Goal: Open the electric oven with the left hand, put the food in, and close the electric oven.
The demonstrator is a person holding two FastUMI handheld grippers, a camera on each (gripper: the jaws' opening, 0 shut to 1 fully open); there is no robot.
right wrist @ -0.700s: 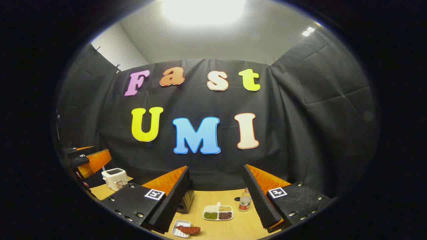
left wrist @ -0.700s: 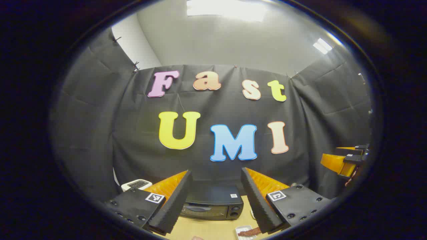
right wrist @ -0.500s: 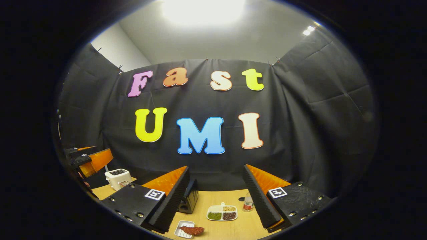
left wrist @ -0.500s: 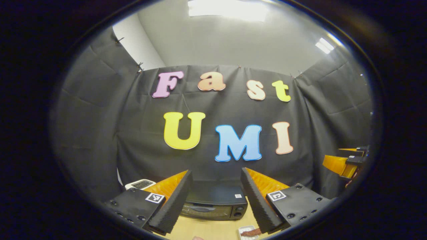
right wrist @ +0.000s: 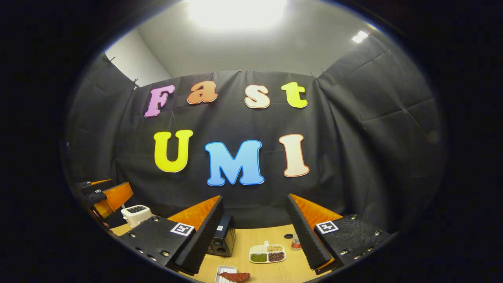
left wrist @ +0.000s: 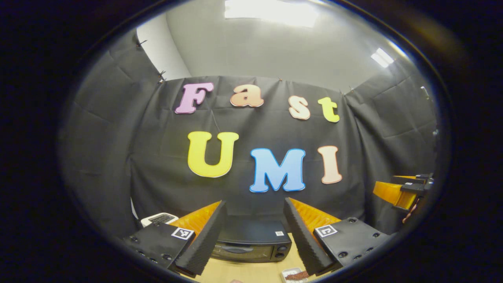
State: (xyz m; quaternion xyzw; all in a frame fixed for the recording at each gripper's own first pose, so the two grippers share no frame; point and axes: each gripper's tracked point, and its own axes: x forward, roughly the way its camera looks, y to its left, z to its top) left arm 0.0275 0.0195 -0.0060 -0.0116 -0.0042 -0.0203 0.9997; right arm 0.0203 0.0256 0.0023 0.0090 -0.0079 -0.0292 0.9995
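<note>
- In the left gripper view, the left gripper [left wrist: 253,236] was held high above the light wooden table [left wrist: 243,273] and aimed at the booth wall, its two fingers spread wide with nothing between them.
- Framed between those fingers sat the black electric oven [left wrist: 251,245] with its glass door shut, well apart from the fingertips.
- A white toaster [left wrist: 159,218] stood to the oven's left; a small white tray [left wrist: 291,274] holding a reddish-brown piece of food [left wrist: 295,276] lay at the bottom edge.
- At the far right hovered the right gripper [left wrist: 401,191].
- In the right gripper view, the right gripper [right wrist: 255,236] was likewise raised, wide open and empty.
- Below it, the oven [right wrist: 223,239] showed its knob side, and the tray [right wrist: 226,275] with the food [right wrist: 235,276] lay near.
- A white divided dish [right wrist: 268,254] held green, tan and dark-red grains; a small bottle [right wrist: 295,243] stood beside it.
</note>
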